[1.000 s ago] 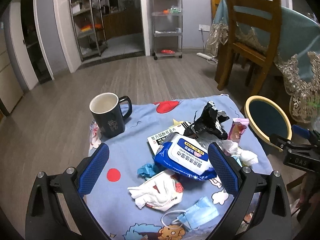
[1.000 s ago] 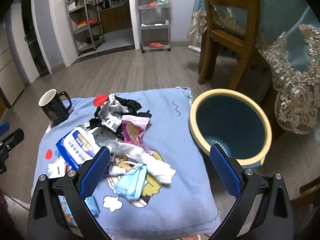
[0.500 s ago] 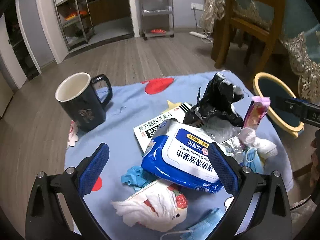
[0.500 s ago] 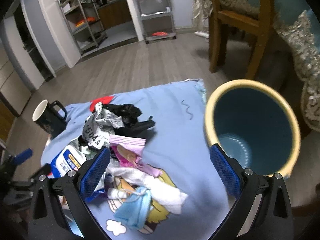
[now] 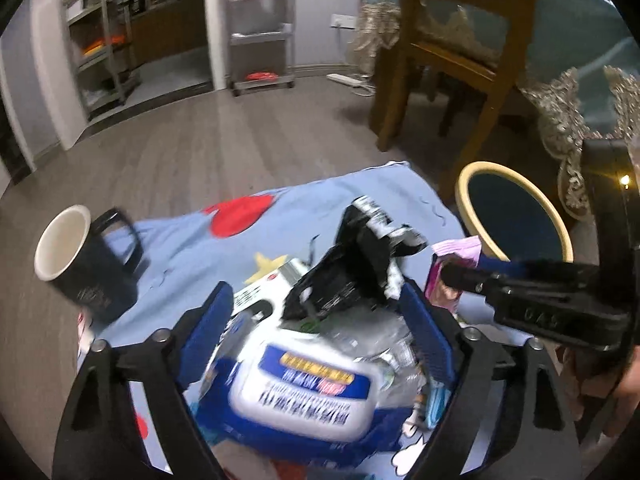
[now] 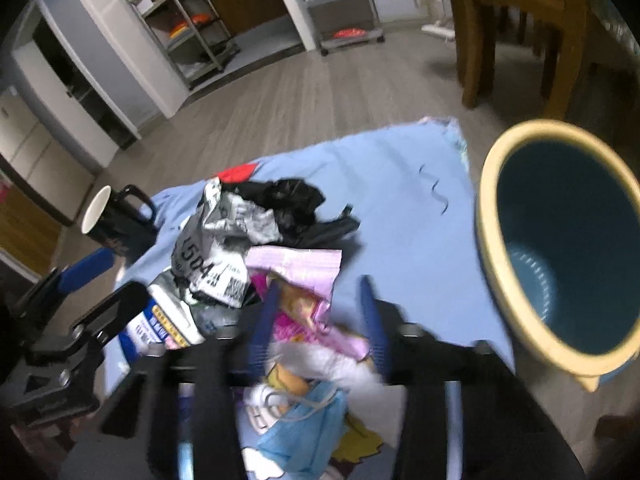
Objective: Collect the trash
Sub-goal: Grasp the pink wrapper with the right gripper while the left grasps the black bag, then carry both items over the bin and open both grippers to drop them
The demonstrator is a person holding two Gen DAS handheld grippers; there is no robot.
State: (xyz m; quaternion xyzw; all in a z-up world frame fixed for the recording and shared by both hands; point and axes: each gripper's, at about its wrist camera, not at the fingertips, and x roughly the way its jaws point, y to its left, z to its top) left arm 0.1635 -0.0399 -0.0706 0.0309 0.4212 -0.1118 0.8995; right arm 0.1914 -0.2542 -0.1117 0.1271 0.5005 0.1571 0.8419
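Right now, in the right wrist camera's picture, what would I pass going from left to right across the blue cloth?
Black ceramic mug with white inside → crumpled grey printed plastic bag → pink snack wrapper → round blue bin with a cream rim.

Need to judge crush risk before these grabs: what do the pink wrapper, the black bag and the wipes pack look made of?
Pink wrapper: thin printed plastic film, by its creases; finish unclear. Black bag: soft crumpled plastic, shiny folds. Wipes pack: flexible blue plastic with a white lid that looks rigid, though blurred. All probably crush harmlessly.
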